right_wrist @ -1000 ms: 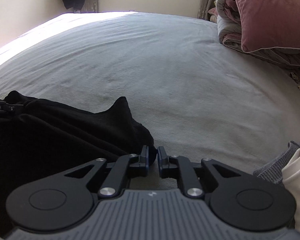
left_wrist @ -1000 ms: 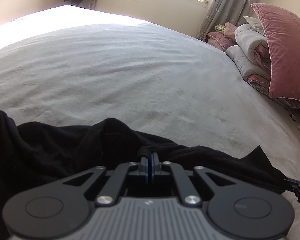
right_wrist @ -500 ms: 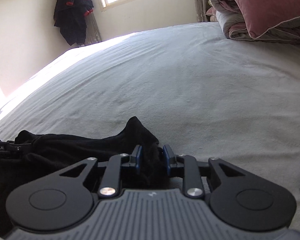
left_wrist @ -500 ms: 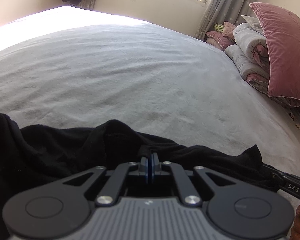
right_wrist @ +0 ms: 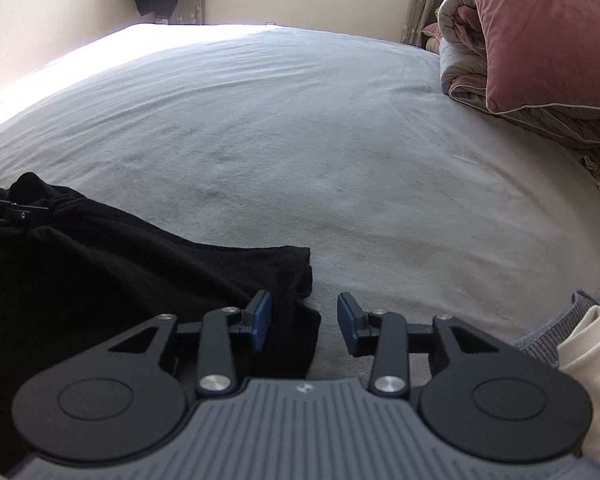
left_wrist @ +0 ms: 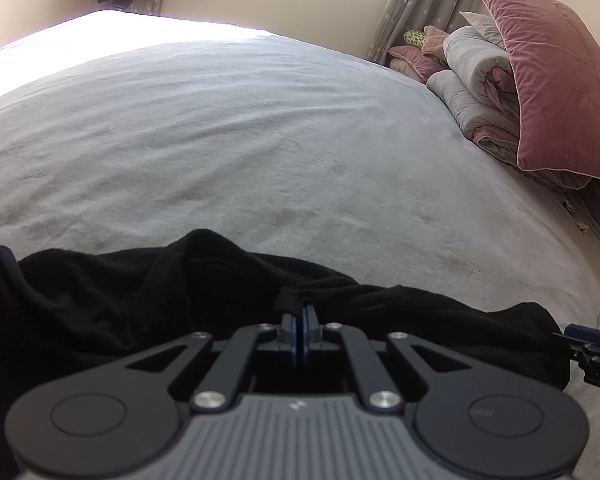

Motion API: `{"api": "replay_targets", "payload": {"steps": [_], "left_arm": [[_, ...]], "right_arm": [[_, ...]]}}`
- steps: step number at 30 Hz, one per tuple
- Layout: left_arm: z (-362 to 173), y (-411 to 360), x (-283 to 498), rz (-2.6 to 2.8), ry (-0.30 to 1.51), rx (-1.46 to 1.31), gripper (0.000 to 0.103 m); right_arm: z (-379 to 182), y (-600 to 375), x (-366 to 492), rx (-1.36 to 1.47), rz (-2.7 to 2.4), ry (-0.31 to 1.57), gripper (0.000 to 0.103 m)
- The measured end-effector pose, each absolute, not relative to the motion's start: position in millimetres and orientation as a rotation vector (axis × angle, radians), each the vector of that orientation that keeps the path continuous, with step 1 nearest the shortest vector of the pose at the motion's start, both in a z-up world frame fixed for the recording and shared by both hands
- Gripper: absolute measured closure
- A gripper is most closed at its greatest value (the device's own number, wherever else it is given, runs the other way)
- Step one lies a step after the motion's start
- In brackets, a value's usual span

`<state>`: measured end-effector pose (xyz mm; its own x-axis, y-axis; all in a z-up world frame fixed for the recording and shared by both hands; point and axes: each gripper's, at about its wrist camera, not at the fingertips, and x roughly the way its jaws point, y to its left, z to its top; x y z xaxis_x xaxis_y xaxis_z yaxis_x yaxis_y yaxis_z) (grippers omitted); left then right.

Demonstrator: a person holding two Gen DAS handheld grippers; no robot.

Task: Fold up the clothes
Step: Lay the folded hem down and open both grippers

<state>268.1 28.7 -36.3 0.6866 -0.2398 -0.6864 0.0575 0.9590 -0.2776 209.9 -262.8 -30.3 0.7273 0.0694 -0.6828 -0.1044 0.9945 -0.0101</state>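
With our left tongs (left_wrist: pixel 299 322) pinched on the black garment (left_wrist: pixel 100 304) lying on the bed (left_wrist: pixel 260 140) and right tongs (right_wrist: pixel 304 322) wide, its corner seemingly between them, a one-sided pull may bunch it

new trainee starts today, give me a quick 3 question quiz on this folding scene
1. True or false: the left gripper is shut on the black garment.
2. The right gripper is: A) open B) shut on the garment C) out of view.
3. What colour is the large pillow at the side of the bed?

Key: 1 true; 2 A; 3 pink.
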Motion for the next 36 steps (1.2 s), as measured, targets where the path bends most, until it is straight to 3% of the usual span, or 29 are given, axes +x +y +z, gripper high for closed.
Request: {"api": "replay_targets", "payload": {"steps": [1,6,9,11,13,29,30,32,36], "left_arm": [[-36,30,268,-0.173,0.801,-0.251,0.1],[-35,41,267,-0.215,0.803,-0.273,0.097],[-30,50,263,-0.244,0.783,-0.268,0.086],[-29,56,261,-0.264,0.77,-0.266,0.073],[-30,60,261,-0.29,0.766,-0.293,0.071],[-36,43,276,-0.341,0.693,-0.402,0.074],[-36,40,280,-0.336,0.691,-0.395,0.077],[-36,35,289,-0.34,0.702,-0.39,0.097],[-26,21,304,-0.385,0.671,-0.394,0.101]], "right_arm": [[-29,-269,210,-0.002,0.094,0.73,0.047],[-41,-277,222,0.162,0.129,0.617,0.046],[-56,-264,231,0.106,0.135,0.624,0.048],[-62,-254,234,0.027,0.102,0.621,0.079],[-58,-252,232,0.016,0.107,0.62,0.1],[-49,-279,224,0.11,0.076,0.589,0.1],[-49,-281,224,0.125,0.079,0.585,0.1],[-48,-284,224,0.147,0.085,0.579,0.1],[-45,-290,221,0.163,0.059,0.545,0.1]]}}
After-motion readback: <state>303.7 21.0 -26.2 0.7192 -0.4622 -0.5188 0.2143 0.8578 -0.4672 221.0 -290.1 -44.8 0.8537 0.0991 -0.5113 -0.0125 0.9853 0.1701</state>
